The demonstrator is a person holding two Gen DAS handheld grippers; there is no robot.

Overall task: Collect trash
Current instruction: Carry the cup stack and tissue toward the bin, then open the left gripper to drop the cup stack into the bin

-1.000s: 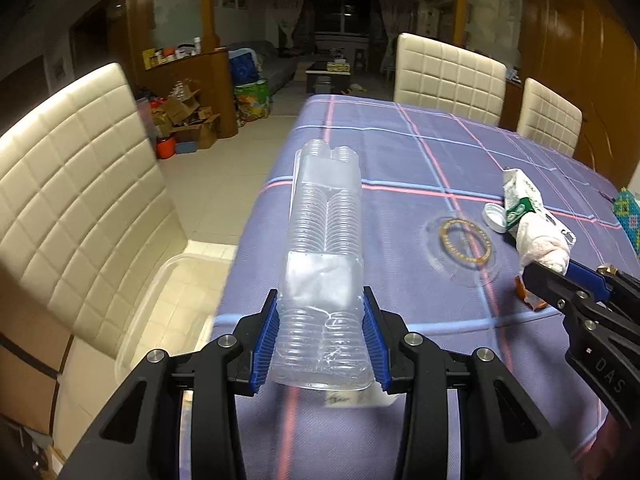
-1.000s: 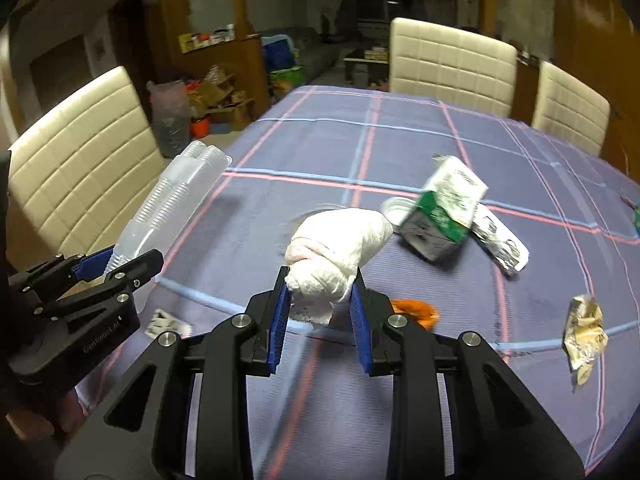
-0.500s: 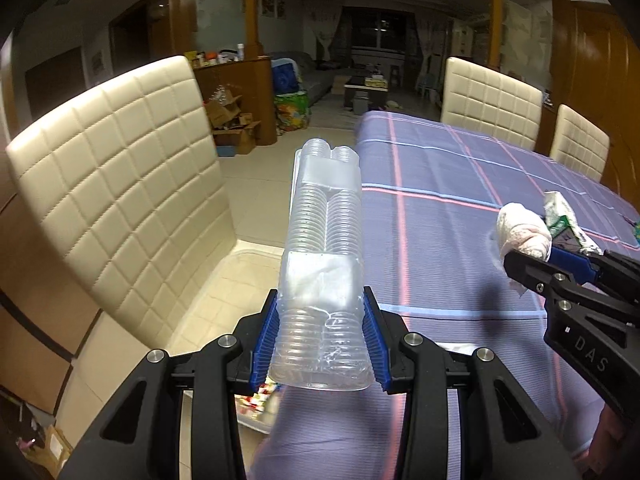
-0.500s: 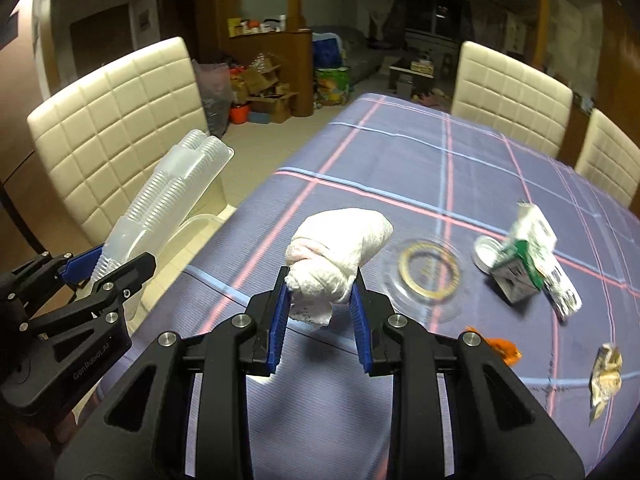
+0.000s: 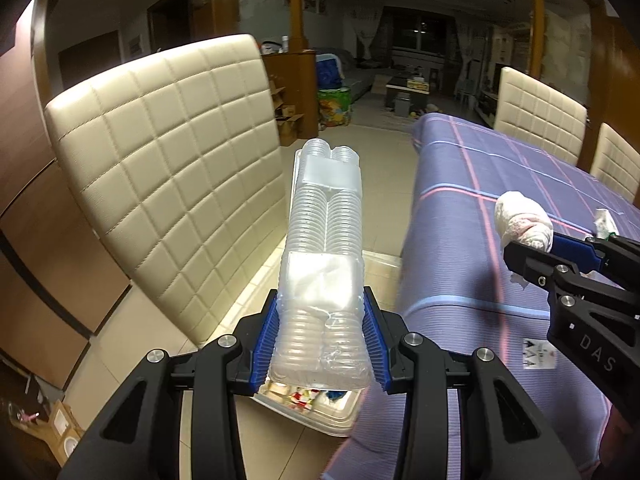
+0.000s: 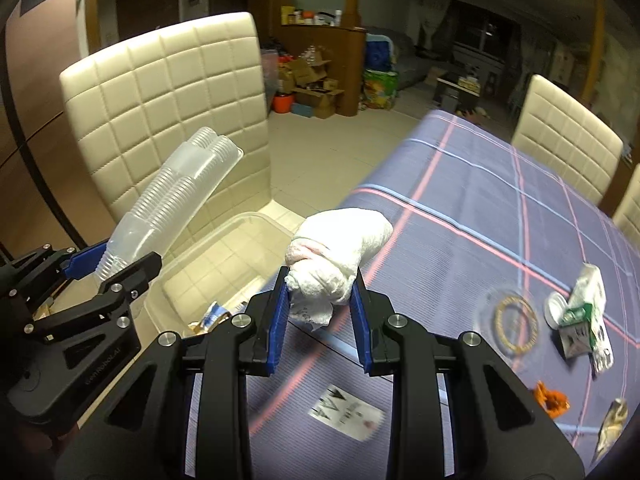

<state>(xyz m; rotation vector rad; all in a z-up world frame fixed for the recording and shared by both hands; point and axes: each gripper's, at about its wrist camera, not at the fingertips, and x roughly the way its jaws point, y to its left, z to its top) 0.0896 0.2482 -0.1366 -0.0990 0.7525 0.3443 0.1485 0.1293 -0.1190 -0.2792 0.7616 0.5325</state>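
Note:
My left gripper [image 5: 320,344] is shut on a clear plastic sleeve of stacked cups [image 5: 324,248], which juts forward over a clear plastic bin [image 5: 320,420] on the floor beside the table. The same sleeve of cups [image 6: 168,204] and the left gripper [image 6: 116,264] show at the left of the right wrist view. My right gripper [image 6: 320,304] is shut on a crumpled white tissue wad [image 6: 340,248], held over the table's left edge next to the bin [image 6: 224,256]. The tissue wad [image 5: 524,224] also appears at the right of the left wrist view.
A cream quilted chair [image 5: 160,168] stands close behind the bin. On the purple checked tablecloth [image 6: 480,208] lie a green-white carton [image 6: 584,312], a white cap [image 6: 556,308], a clear lid with a gold ring [image 6: 516,320], an orange scrap [image 6: 552,400], a crumpled wrapper [image 6: 612,424] and a printed card [image 6: 348,412]. More chairs stand at the far side.
Both grippers have swung left off the table toward the chair, each keeping its load. The floor bin has come into view beneath them, and the table litter has shifted right.

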